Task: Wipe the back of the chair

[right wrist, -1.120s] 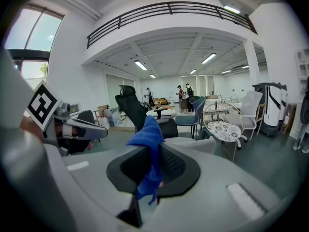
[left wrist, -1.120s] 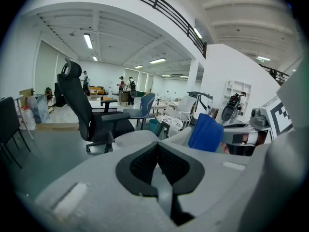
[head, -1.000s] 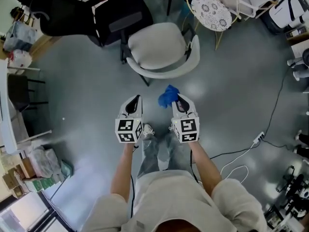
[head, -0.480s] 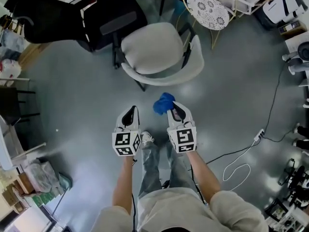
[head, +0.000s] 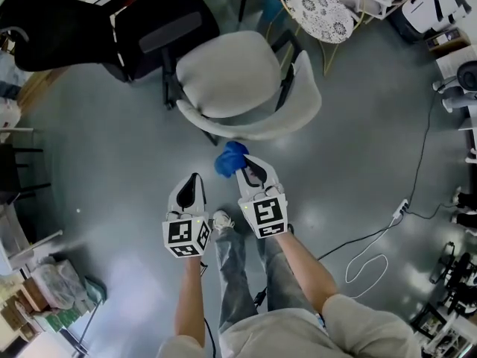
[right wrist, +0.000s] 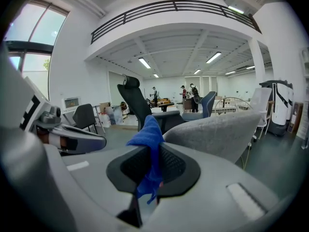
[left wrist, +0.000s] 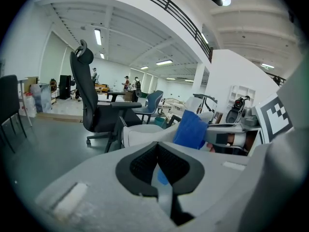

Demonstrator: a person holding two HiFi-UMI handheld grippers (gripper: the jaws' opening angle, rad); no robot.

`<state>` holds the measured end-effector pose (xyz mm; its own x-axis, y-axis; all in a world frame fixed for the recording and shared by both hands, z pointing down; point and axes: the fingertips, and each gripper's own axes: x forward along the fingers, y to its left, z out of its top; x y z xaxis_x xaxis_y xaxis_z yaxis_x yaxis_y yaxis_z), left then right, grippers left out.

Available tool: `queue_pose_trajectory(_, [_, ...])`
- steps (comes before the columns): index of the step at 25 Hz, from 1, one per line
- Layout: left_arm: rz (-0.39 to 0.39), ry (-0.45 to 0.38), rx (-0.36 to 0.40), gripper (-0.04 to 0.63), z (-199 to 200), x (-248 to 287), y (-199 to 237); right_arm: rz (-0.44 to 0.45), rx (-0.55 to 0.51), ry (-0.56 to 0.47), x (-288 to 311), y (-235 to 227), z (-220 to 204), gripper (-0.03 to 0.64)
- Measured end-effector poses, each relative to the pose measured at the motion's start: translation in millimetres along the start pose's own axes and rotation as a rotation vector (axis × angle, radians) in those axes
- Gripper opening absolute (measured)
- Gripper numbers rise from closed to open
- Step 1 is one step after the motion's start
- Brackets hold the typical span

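A light grey chair (head: 238, 80) stands ahead of me, its curved back (head: 257, 129) nearest to me. My right gripper (head: 244, 167) is shut on a blue cloth (head: 229, 158), which hangs just short of the chair back. In the right gripper view the blue cloth (right wrist: 150, 151) is pinched between the jaws, with the grey chair back (right wrist: 212, 132) close at the right. My left gripper (head: 191, 188) hangs lower left of the chair, shut and holding nothing. In the left gripper view the cloth (left wrist: 190, 129) and the chair (left wrist: 145, 135) lie ahead.
A black office chair (head: 160, 24) stands beyond the grey one at the left. A wire-frame chair with a patterned cushion (head: 319, 12) is at the back right. A white cable (head: 373, 248) runs over the grey floor at the right. Boxes and bags (head: 41, 293) lie lower left.
I have stepped closer to the grey chair. Both grippers shifted left, and the right one, with the blue cloth, has come up near the chair back.
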<state>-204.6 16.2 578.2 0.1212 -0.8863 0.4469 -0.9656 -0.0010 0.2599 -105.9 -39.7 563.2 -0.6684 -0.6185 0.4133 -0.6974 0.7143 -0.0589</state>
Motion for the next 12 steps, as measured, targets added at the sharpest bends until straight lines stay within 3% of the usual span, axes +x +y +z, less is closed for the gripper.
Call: queue_pose_trajectory(12, [0.015,0.01,0.009,0.005,-15.5,18.0,-8.4,0.003,-0.006,-0.013,18.3,-29.3,-6.3,0.037])
